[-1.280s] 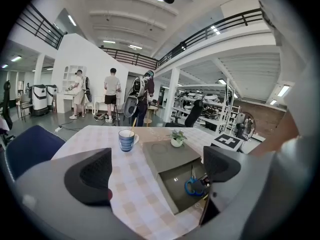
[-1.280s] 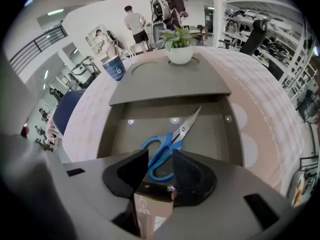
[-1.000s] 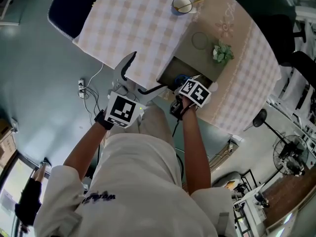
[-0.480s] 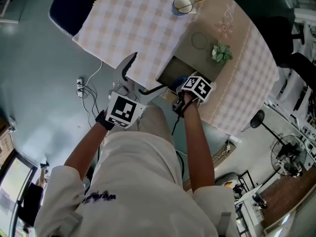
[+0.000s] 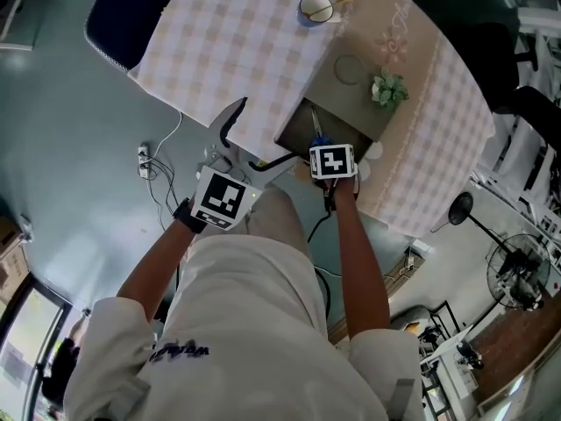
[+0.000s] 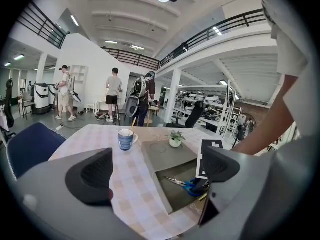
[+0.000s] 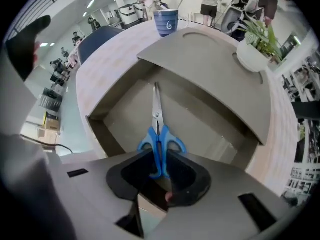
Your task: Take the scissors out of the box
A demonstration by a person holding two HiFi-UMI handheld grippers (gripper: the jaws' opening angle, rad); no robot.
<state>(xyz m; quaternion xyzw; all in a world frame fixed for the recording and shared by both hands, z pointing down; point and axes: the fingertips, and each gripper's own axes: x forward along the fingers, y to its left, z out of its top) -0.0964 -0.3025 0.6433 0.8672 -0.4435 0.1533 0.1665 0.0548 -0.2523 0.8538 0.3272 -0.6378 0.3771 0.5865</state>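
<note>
From high overhead, the head view looks steeply down on the beige checked-cloth table. The left gripper view faces across it from its edge; the right gripper view looks closely into the open grey box, shared by all.

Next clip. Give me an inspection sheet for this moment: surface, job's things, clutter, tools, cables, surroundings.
Surface: table covered by a checked cloth.
Job's things: blue-handled scissors lying in the grey box, lid slid partly open.
Clutter: blue cup; potted plant on the lid.
Tools: right tool points down into the box, jaws have just been closing, now gripping the scissors' handles; left tool open, empty, at the table's edge.
Cables: power strip with leads on the floor.
Surroundings: blue chair; people standing beyond.
</note>
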